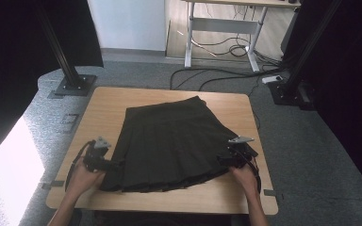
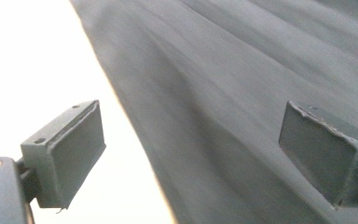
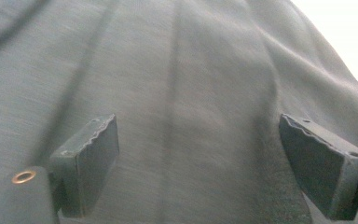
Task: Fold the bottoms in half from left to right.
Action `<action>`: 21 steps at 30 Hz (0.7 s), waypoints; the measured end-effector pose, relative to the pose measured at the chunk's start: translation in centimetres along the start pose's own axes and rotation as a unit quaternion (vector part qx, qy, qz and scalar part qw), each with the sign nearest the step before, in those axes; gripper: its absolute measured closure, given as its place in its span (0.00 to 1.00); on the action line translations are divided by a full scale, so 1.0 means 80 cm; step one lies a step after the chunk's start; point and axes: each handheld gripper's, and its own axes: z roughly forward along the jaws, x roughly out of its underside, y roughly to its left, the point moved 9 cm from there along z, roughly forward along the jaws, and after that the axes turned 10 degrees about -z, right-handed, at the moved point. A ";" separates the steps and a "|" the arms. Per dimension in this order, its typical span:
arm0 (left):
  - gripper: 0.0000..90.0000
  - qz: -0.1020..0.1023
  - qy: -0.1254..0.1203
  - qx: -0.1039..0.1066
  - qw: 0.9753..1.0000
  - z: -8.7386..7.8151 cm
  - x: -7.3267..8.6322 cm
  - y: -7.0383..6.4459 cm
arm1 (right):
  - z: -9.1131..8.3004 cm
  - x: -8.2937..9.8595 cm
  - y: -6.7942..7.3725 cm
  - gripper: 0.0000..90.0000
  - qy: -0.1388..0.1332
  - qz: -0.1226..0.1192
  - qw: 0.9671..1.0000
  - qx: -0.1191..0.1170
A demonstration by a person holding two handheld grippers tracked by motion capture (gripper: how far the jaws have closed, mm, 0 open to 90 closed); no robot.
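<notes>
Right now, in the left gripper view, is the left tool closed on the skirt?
No, the left tool stands wide open, its jaws apart over the edge of the dark skirt.

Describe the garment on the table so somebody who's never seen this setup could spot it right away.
Find the light wooden table on the grey carpet. Spread flat across its middle lies a dark pleated skirt, narrow at the far end and fanning wide toward the person. It is the single dark cloth there, flanked by the left gripper and right gripper, both open.
</notes>
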 end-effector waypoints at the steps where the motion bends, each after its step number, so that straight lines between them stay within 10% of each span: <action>1: 0.09 -0.003 -0.004 -0.005 1.000 0.004 -0.009 0.009 | -0.001 -0.004 0.004 0.15 -0.002 -0.003 1.000 -0.003; 10: 0.13 -0.036 -0.004 -0.034 0.999 0.067 -0.054 0.059 | 0.004 -0.044 0.067 0.16 -0.013 -0.044 0.997 -0.057; 18: 0.16 -0.030 0.040 -0.078 0.996 0.111 -0.035 0.079 | 0.010 -0.068 0.119 0.15 -0.023 -0.075 0.992 -0.096; 21: 0.17 -0.059 0.020 -0.063 0.996 0.110 -0.029 0.078 | 0.011 -0.076 0.140 0.15 -0.026 -0.089 0.989 -0.111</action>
